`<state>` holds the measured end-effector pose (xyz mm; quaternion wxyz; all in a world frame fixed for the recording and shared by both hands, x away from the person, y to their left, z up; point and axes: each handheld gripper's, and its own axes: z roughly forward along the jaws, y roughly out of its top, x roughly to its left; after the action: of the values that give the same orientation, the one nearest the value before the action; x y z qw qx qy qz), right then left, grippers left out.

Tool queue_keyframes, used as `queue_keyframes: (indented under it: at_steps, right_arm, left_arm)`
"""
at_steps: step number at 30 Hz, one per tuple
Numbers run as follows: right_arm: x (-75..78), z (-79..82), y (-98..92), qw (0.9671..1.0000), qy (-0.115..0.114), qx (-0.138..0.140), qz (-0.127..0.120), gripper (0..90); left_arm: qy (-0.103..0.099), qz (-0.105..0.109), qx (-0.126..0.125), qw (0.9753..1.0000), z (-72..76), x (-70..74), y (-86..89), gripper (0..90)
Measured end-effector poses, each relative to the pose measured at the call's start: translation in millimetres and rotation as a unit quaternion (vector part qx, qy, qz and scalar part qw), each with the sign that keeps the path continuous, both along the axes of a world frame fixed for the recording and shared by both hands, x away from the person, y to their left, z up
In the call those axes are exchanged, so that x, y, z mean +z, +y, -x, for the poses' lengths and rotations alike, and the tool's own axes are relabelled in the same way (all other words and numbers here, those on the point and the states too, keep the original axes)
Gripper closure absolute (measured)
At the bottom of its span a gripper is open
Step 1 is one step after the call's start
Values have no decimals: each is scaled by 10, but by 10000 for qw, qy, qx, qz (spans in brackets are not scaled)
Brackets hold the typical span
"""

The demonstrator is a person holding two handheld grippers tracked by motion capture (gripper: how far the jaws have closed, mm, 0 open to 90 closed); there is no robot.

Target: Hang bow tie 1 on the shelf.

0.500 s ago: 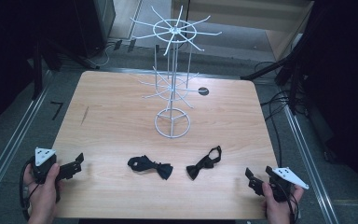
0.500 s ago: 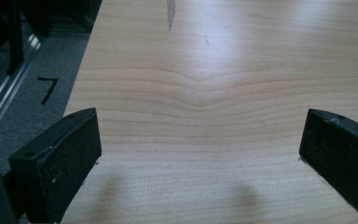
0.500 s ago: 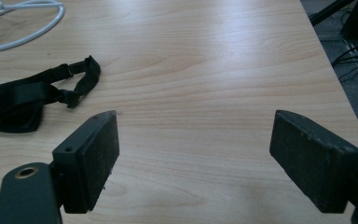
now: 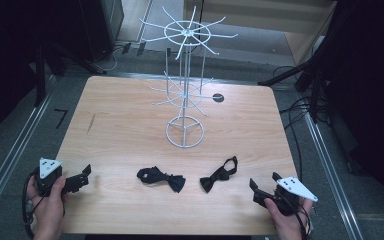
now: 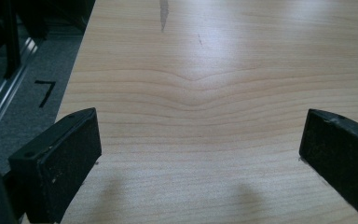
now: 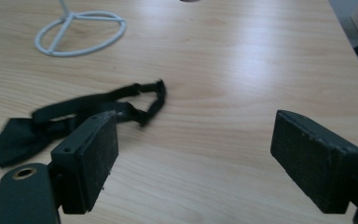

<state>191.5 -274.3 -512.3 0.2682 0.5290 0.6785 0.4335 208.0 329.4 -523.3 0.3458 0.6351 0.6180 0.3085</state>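
Two black bow ties lie on the wooden table point(image 4: 130, 125) near its front edge: one point(image 4: 161, 178) left of centre, the other point(image 4: 219, 175) right of centre with its strap looped. The second bow tie point(image 6: 74, 116) also lies ahead and to the left in the right gripper view. A white wire display stand point(image 4: 185, 80) with radiating hooks rises from a ring base point(image 4: 185, 132) at mid-table. My left gripper point(image 4: 82, 177) rests at the front left corner, open, jaws wide over bare wood point(image 5: 200, 140). My right gripper point(image 4: 256, 190) sits at the front right, open and empty point(image 6: 193, 158).
A small dark round mark point(image 4: 218, 97) sits on the table behind the stand. Metal rails point(image 4: 10, 155) run along both sides of the table on the grey floor, with cables point(image 4: 295, 107) at the right. A black "7" mark point(image 4: 60, 117) is on the floor at the left.
The right gripper has shifted slightly; its view of the bow tie is blurred. Both bow ties and the left gripper stay where they were.
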Motion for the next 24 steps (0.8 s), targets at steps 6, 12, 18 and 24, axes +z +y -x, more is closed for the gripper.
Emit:
queue_keyframes:
  at_steps: [6, 12, 18, 24]
  right_arm:
    - [100, -53, 280, 9991, -64, 417, 72, 154]
    - [156, -115, 448, 9983, -104, 581, 17, 155]
    - [242, -177, 585, 9969, -191, 756, -125, 157]
    - [320, -240, 691, 9957, -271, 855, -241, 164]
  left_arm:
    - [30, 5, -34, 10000, -10, -2, 1, 0]
    - [17, 141, -57, 9999, -10, 1, 43, 0]
    - [19, 175, -50, 9998, -12, -1, 53, 0]
    - [82, 214, -69, 9997, -18, -1, 66, 0]
